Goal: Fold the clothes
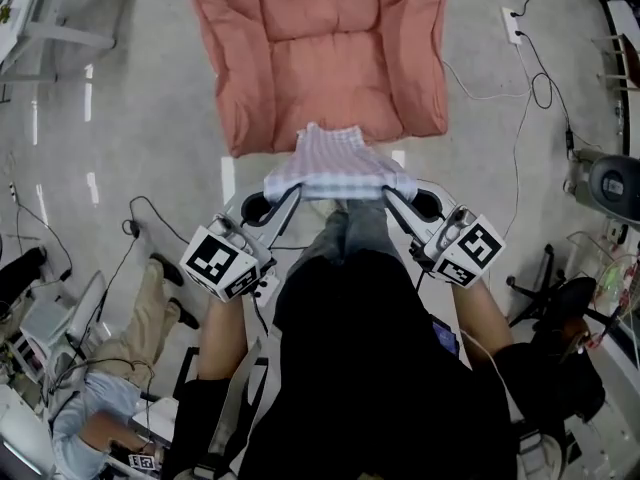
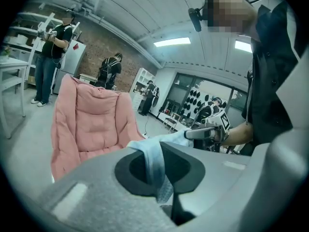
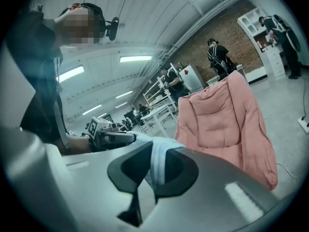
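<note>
Garment (image 1: 335, 163): thin woven cloth, fine check, soft, matt, bunched where jaws pinch it.
Chair cushion (image 1: 320, 48): pink quilted fabric, padded, matt, stitched seams.
Left gripper (image 1: 296, 192), right gripper (image 1: 386, 194): grey plastic shells, smooth, matt; dark recess round jaws, dull finish; marker cubes black-and-white print, flat.
Floor (image 1: 130, 118): pale grey, smooth, glossy, ceiling lights mirrored in it.
Far wall (image 2: 96, 47): rough brick.
Person's top (image 1: 370, 368): black cloth, matt.

A pink padded chair (image 1: 320, 48) stands on grey floor (image 1: 130, 138). Far behind runs a brick wall (image 2: 96, 45), strip lights (image 2: 171, 42) overhead.
</note>
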The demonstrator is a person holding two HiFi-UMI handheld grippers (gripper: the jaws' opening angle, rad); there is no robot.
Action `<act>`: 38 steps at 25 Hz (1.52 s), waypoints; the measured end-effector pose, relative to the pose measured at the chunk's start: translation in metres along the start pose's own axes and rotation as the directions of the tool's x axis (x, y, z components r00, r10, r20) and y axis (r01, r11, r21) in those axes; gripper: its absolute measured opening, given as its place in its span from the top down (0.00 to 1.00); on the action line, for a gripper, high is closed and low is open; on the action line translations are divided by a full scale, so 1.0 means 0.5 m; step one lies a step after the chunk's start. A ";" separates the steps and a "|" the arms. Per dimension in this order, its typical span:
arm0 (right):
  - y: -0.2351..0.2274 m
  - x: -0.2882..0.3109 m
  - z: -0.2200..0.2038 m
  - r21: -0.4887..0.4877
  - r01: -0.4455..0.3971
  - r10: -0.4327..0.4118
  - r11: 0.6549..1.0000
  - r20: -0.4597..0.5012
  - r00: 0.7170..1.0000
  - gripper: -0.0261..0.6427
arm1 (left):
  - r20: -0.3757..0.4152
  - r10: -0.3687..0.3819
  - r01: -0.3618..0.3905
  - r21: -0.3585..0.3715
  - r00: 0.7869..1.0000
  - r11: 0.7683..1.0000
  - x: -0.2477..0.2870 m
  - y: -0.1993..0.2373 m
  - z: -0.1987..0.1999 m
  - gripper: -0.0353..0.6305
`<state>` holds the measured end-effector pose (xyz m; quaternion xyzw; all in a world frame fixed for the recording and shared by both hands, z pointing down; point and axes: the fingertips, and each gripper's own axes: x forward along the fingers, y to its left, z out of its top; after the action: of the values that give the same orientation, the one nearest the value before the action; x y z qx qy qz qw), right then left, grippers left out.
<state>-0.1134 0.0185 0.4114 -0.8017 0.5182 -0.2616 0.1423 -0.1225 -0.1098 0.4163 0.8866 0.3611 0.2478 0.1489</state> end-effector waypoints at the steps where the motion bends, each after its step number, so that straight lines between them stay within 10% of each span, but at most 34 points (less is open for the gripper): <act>1: 0.004 -0.002 -0.003 0.012 -0.003 0.003 1.000 -0.004 1.000 0.93 | -0.001 0.001 -0.001 0.000 1.000 1.000 -0.002 -0.004 -0.001 0.92; 20: 0.025 -0.028 -0.015 -0.071 -0.033 0.031 0.997 -0.035 0.999 0.93 | 0.015 0.018 -0.018 0.002 1.000 1.000 -0.020 -0.044 -0.034 0.92; 38: -0.252 0.179 -0.005 -0.012 0.016 -0.017 1.000 -0.142 0.990 0.93 | -0.136 0.046 -0.052 -0.040 0.990 0.998 0.157 0.237 -0.018 0.91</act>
<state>0.0096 -0.0092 0.5005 -0.7860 0.5218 -0.3165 0.0984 -0.0118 -0.1352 0.5024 0.8730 0.3429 0.3184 0.1372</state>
